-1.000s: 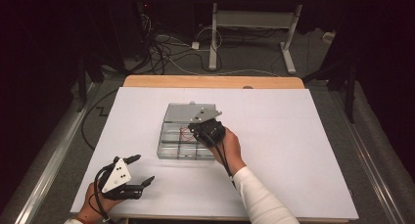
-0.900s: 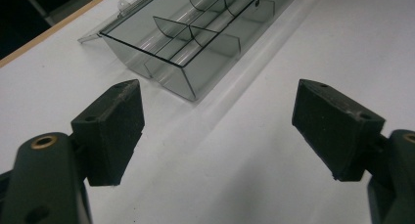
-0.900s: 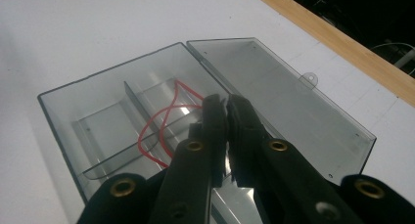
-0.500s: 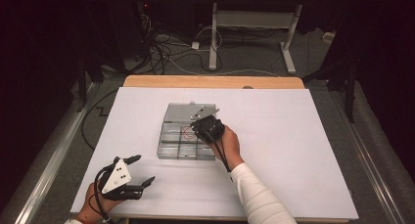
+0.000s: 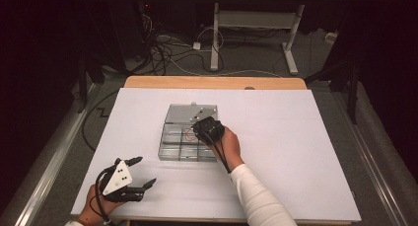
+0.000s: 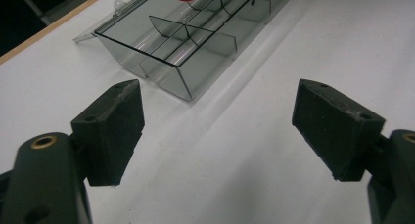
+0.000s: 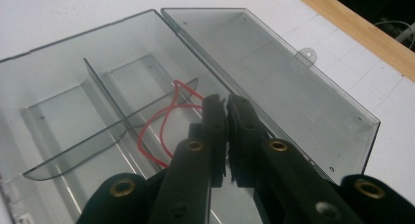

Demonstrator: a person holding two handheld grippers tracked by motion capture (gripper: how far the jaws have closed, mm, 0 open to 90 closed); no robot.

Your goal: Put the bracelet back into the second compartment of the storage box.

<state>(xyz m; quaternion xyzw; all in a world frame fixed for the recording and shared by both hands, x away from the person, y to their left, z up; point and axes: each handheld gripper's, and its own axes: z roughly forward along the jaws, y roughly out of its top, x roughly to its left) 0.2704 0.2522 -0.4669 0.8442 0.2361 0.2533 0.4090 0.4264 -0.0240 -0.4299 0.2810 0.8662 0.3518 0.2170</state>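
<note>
Comparing this moment with the high view of a second ago, very little has shifted: the right hand-held gripper (image 5: pixel 204 129) has edged slightly toward the person over the clear compartment box (image 5: pixel 170 149), which lies open near the middle of the white worktop (image 5: pixel 296 137), its lid (image 7: pixel 274 72) folded back flat on the far side. In the right gripper view the jaws are pressed together, and the red wire (image 7: pixel 164 121) curls in the compartment just beside and below their tips; whether a strand is pinched between the pads is hard to tell from this angle, though the loop seems to lie loose on the box floor. That suggests the wire is being tucked in, or has just been let down, rather than lifted out. The left hand-held gripper (image 5: pixel 140 172) stays parked at the near left of the worktop, well apart from the box, its jaws spread wide on nothing.
</note>
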